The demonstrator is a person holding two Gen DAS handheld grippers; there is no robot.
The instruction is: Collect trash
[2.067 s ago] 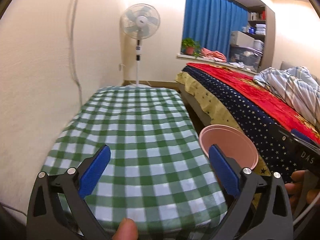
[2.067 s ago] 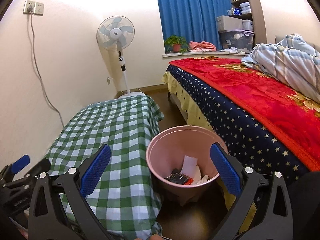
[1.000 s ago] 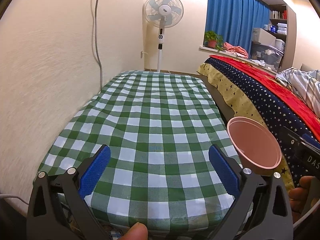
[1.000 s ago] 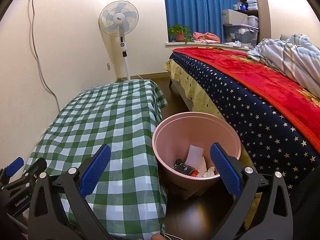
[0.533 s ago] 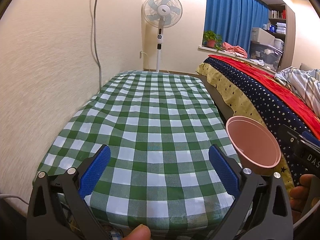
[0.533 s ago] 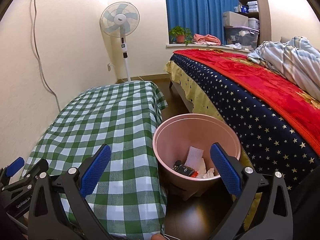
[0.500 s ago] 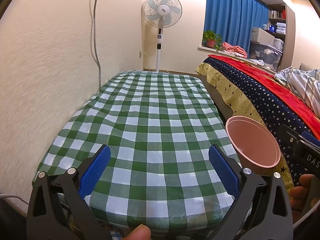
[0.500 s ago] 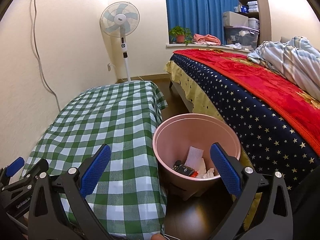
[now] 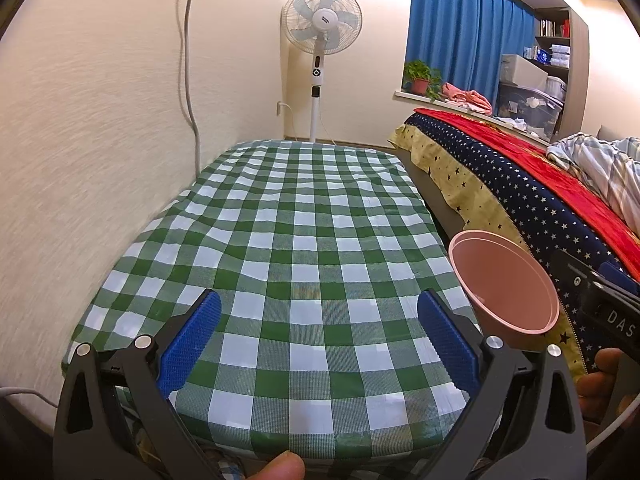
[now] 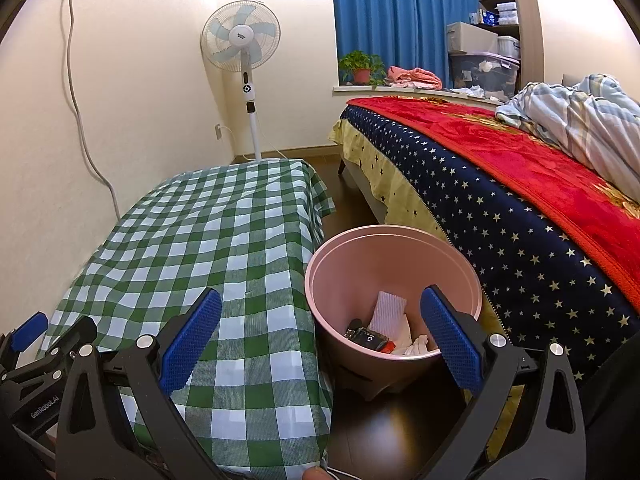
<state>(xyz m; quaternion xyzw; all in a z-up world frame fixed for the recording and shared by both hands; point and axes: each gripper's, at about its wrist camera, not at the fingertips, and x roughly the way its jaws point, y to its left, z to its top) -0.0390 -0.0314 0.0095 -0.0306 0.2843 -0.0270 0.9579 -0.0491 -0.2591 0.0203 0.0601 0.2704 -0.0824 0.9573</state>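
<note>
Green checked tablecloth (image 9: 288,240); standing fan (image 9: 322,24), blue curtain (image 10: 396,12); red starred bedspread (image 10: 520,184), perhaps quilted

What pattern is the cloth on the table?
Green and white checks on the tablecloth, clearest in the left wrist view.

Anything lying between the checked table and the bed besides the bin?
Only the pink bin, trash inside, stands on the dark floor between the checked table and the bed, per the right wrist view.

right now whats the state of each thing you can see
left gripper: jaws open, empty
right gripper: jaws open, empty
pink bin: upright, trash inside
trash: at the bin's bottom
checked tablecloth: spread flat, bare
fan: upright
curtain: drawn shut
</note>
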